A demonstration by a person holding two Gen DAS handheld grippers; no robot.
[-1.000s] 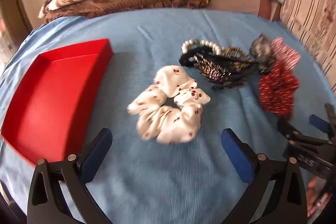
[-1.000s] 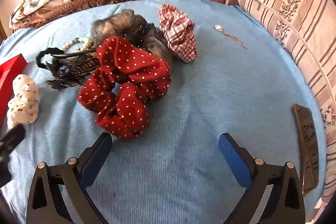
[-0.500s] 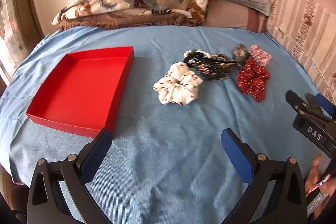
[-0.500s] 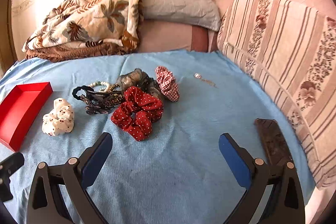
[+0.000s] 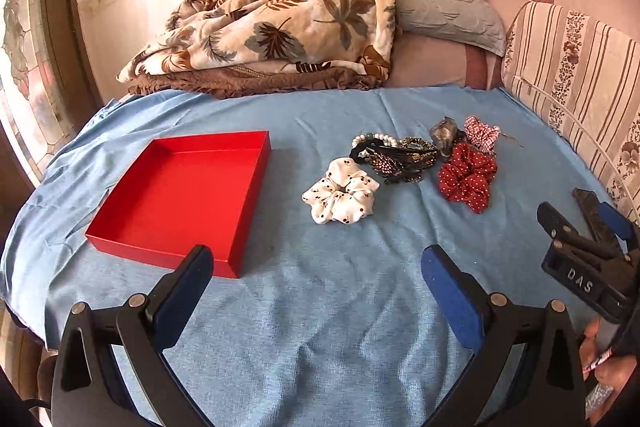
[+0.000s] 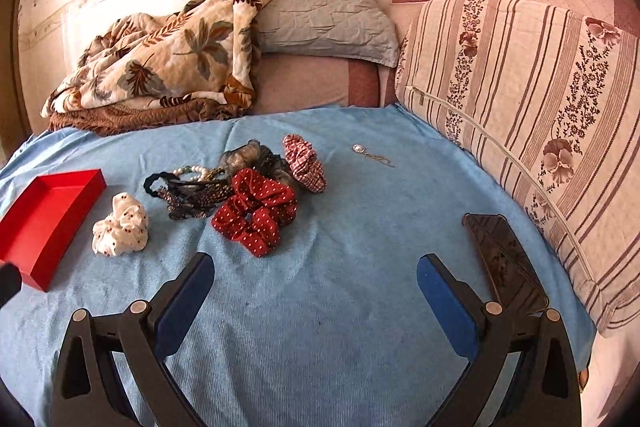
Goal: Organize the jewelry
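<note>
An empty red tray lies at the left of the blue cloth. To its right lie a white spotted scrunchie, a black beaded hair clip with a pearl bracelet, a red dotted scrunchie, a grey scrunchie, a checked scrunchie and a small chain pendant. My left gripper is open and empty, held above the near cloth. My right gripper is open and empty too; it also shows in the left wrist view.
A dark phone lies on the cloth at the right, beside a striped floral cushion. A leaf-print blanket and a grey pillow lie at the back against the wall.
Both grippers have pulled back and risen away from the scrunchies, so the whole tray and pile now show. Nothing on the cloth has moved. Both stay open.
</note>
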